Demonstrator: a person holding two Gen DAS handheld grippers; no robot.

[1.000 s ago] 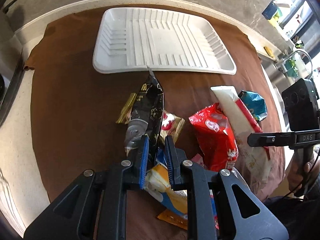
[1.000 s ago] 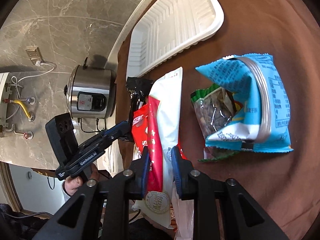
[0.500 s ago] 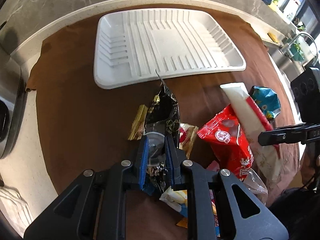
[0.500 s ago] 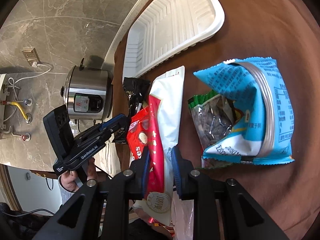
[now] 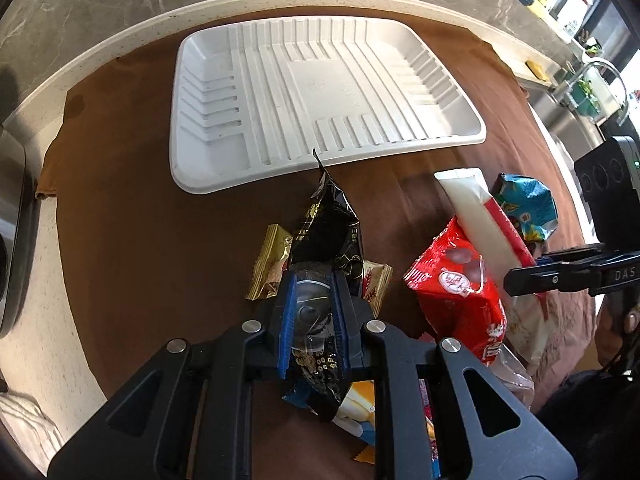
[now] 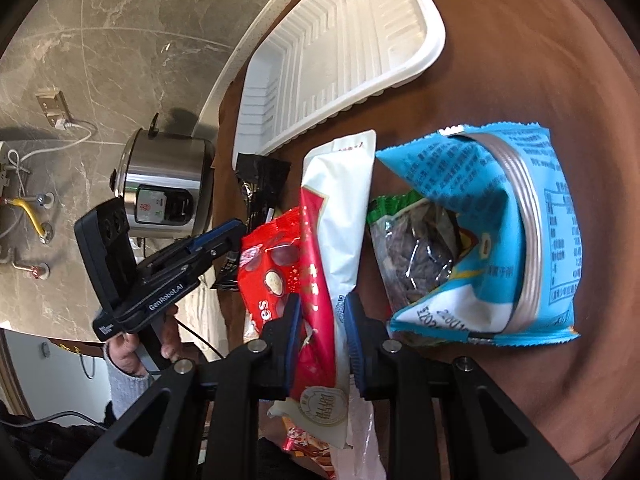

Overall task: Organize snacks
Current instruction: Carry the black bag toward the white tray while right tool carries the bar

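A black snack packet with gold print sits pinched between the blue-padded jaws of the left gripper, its pointed top reaching toward the near rim of a ribbed white tray that lies on a brown cloth. Gold-wrapped sweets lie just beside and partly under the packet, and a red bag rests near it on the right. In the right wrist view, the right gripper clamps a long white-and-red packet that leans across the same red bag. Just beyond, a light-blue bag lies partly over a green-edged clear pouch of dark seeds. A person's hand in a grey sleeve holds the left gripper's handle. A steel rice cooker stands on the pale counter beyond the cloth, against a marble wall.
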